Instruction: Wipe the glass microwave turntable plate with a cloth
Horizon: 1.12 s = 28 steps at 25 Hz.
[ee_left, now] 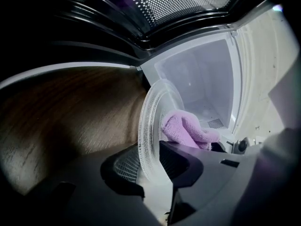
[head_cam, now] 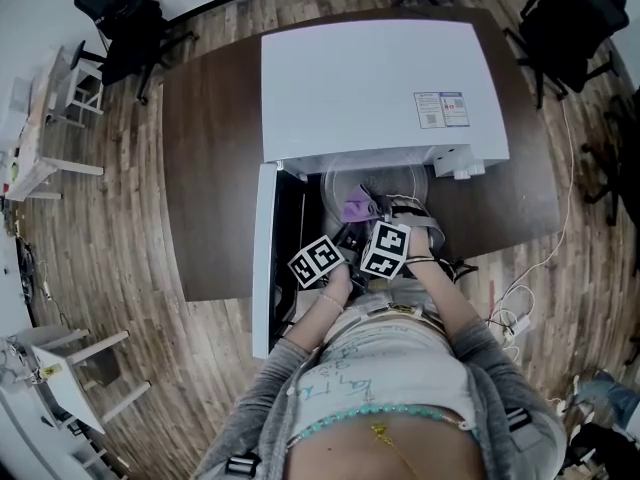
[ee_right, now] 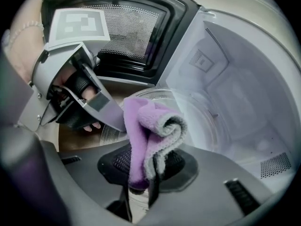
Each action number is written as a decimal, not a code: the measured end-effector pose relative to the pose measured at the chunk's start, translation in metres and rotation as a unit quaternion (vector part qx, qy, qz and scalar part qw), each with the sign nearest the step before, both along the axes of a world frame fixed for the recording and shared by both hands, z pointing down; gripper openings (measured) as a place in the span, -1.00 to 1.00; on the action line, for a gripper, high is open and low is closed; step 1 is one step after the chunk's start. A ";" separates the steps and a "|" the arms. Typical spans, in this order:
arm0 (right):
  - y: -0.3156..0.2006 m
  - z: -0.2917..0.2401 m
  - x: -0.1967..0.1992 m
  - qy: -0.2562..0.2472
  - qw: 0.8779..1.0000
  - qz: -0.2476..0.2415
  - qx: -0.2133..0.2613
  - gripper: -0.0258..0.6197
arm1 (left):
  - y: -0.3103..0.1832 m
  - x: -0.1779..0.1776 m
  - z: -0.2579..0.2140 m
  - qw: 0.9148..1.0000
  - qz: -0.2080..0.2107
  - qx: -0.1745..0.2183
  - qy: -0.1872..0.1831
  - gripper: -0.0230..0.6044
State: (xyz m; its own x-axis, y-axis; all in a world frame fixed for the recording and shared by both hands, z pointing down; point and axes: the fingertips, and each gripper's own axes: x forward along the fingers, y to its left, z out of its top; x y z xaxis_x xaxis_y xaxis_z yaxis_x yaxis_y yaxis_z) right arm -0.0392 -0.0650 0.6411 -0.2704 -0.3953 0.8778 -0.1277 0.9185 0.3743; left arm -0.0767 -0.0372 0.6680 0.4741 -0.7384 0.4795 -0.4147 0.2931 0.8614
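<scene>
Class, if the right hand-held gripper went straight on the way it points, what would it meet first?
Probably the plate, just beyond the cloth that the right hand-held gripper clamps; the gap between them is unclear.

The microwave point(head_cam: 380, 88) sits on your worktop point(head_cam: 210, 168), its door point(head_cam: 264, 258) swung open at its left. Just before its opening the plate point(ee_left: 150, 121) is up on edge, the cloth point(ee_right: 146, 135) against it.

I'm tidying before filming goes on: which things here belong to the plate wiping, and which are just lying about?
In the job: plate, cloth, left gripper, right gripper, microwave.
Lying about: chairs, cables.
</scene>
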 end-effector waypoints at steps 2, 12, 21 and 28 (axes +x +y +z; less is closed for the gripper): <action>-0.001 0.000 -0.005 0.000 1.000 -0.009 0.001 -0.56 | 0.000 0.000 0.000 1.000 0.000 0.001 -0.001 -0.55; -0.008 -0.004 -0.027 0.002 0.999 -0.045 0.005 -0.56 | 0.000 0.001 -0.002 1.000 0.000 0.004 -0.001 -0.56; -0.041 -0.010 -0.042 -0.003 0.998 -0.057 0.021 -0.56 | -0.001 0.002 -0.001 1.000 -0.001 0.005 -0.004 -0.55; -0.068 -0.017 -0.044 -0.004 0.998 -0.046 0.037 -0.56 | -0.001 0.001 -0.002 1.000 -0.002 0.005 -0.003 -0.55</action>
